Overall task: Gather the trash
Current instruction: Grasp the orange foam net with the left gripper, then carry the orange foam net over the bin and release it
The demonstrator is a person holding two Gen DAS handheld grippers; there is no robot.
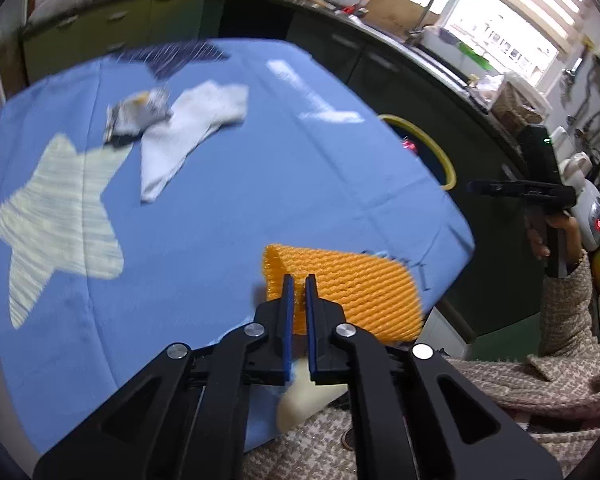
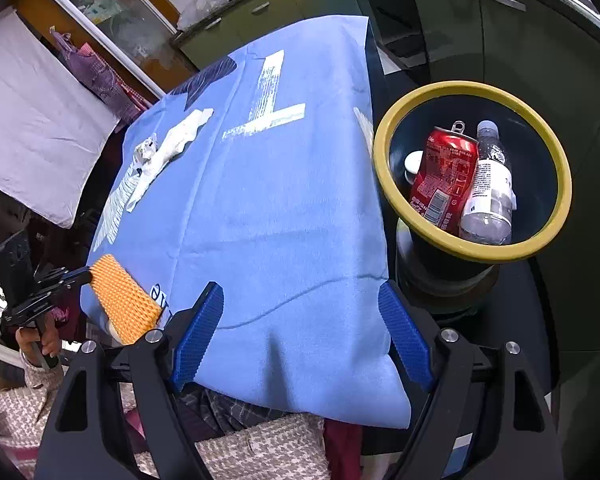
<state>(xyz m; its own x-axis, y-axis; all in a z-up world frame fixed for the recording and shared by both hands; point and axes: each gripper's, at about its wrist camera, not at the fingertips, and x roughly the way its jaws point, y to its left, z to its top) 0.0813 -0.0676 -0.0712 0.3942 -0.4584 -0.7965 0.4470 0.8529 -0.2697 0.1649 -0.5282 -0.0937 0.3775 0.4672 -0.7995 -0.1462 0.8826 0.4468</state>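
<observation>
My left gripper (image 1: 299, 280) is shut on the near edge of an orange foam net sleeve (image 1: 352, 292) at the table's near right corner; it also shows in the right wrist view (image 2: 124, 300). A crumpled wrapper (image 1: 138, 114) and a white tissue (image 1: 188, 136) lie further back on the blue cloth (image 1: 260, 184). My right gripper (image 2: 300, 316) is open and empty above the cloth's near edge. The yellow-rimmed bin (image 2: 384, 160) stands to the right of the table and holds a red can (image 2: 444, 176) and a clear bottle (image 2: 488, 188).
The blue cloth bears a pale star patch (image 1: 56, 216) and white marks (image 2: 272, 100). Dark kitchen cabinets (image 1: 380, 76) and a cluttered counter run behind and right of the table. The person's patterned sleeve (image 1: 568, 320) is at the right.
</observation>
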